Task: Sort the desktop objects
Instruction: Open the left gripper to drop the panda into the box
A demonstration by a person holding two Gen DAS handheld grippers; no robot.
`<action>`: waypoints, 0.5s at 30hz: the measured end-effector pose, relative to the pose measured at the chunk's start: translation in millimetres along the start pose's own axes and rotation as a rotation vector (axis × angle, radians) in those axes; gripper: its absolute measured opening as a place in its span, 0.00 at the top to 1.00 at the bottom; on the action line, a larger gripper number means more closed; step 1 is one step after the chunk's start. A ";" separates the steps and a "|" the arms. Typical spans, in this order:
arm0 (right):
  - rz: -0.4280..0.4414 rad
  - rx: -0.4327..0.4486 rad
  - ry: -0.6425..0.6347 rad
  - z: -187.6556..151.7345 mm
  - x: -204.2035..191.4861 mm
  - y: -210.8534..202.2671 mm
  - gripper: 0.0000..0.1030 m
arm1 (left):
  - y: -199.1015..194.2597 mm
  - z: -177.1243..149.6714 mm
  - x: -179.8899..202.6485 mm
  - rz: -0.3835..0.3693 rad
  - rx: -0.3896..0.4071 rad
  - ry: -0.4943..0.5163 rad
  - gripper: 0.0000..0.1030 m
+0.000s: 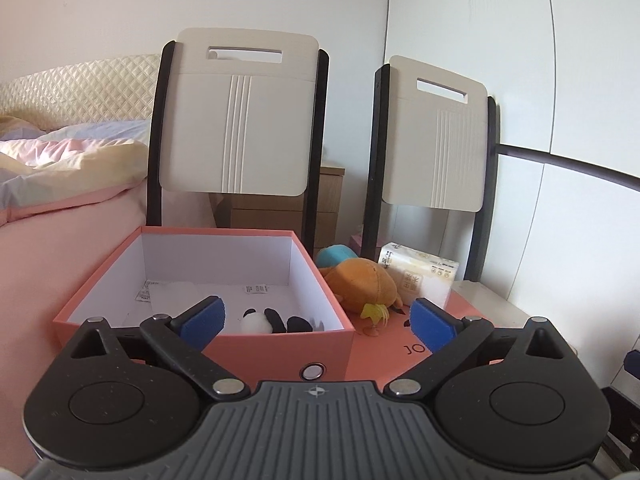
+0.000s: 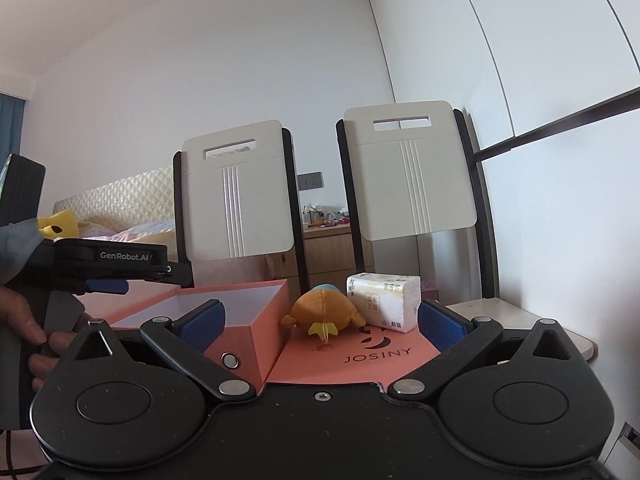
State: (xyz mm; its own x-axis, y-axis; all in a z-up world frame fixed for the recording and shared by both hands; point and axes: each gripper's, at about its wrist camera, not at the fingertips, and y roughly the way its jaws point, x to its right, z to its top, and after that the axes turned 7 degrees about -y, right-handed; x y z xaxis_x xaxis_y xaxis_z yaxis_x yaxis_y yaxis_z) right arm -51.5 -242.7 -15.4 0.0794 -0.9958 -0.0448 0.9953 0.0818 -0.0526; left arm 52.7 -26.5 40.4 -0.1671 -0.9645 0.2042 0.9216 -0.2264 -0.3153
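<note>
An open pink box [image 1: 332, 292] [image 2: 264, 332] with a white inside holds a small panda plush [image 1: 266, 320] near its front wall. To its right, on the flat pink lid [image 1: 400, 356] [image 2: 360, 364], lie an orange plush [image 1: 366, 280] [image 2: 324, 312] and a white tissue pack [image 1: 420, 276] [image 2: 386, 300]. My left gripper [image 1: 316, 320] is open at the box's front rim with nothing between its fingers. My right gripper [image 2: 320, 324] is open too, low in front of the orange plush, empty. The left gripper's body [image 2: 120, 264] shows at the left of the right wrist view, held by a hand [image 2: 24, 328].
Two white chair backs [image 1: 236, 120] [image 1: 436, 144] stand behind the box and lid. A bed with pink bedding [image 1: 60, 168] lies to the left. A blue plush [image 1: 336, 254] sits behind the orange one. A wooden drawer unit [image 2: 328, 252] stands against the wall.
</note>
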 end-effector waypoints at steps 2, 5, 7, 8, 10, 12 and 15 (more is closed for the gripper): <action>0.002 0.004 -0.001 0.4 1.6 0.8 0.01 | -4.4 -3.0 0.8 0.003 0.003 -0.012 0.03; 0.005 0.002 -0.004 -0.1 1.5 3.3 0.01 | -6.2 -5.4 -2.6 0.011 0.004 -0.047 0.03; 0.002 -0.001 -0.011 -0.2 1.5 9.1 0.01 | -4.4 -4.7 -6.9 0.012 0.004 -0.065 0.02; -0.001 -0.003 -0.013 -0.2 1.6 12.1 0.01 | -3.5 -3.5 -9.5 0.019 0.012 -0.067 0.02; -0.008 -0.005 -0.013 1.0 2.3 21.5 0.01 | -0.3 1.3 -14.6 0.037 0.025 -0.058 0.02; -0.014 -0.006 -0.012 2.5 3.1 31.9 0.01 | 4.6 7.4 -19.5 0.044 0.036 -0.042 0.02; -0.026 -0.006 -0.011 5.0 4.7 47.4 0.01 | 11.3 12.5 -29.2 0.053 0.053 -0.056 0.02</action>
State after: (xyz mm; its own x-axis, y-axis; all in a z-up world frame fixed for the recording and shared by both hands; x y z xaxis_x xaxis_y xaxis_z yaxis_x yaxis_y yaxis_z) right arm -3.7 -243.6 -13.1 0.0546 -0.9980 -0.0325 0.9966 0.0565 -0.0598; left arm 72.3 0.8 42.5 -0.0989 -0.9656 0.2406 0.9462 -0.1662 -0.2777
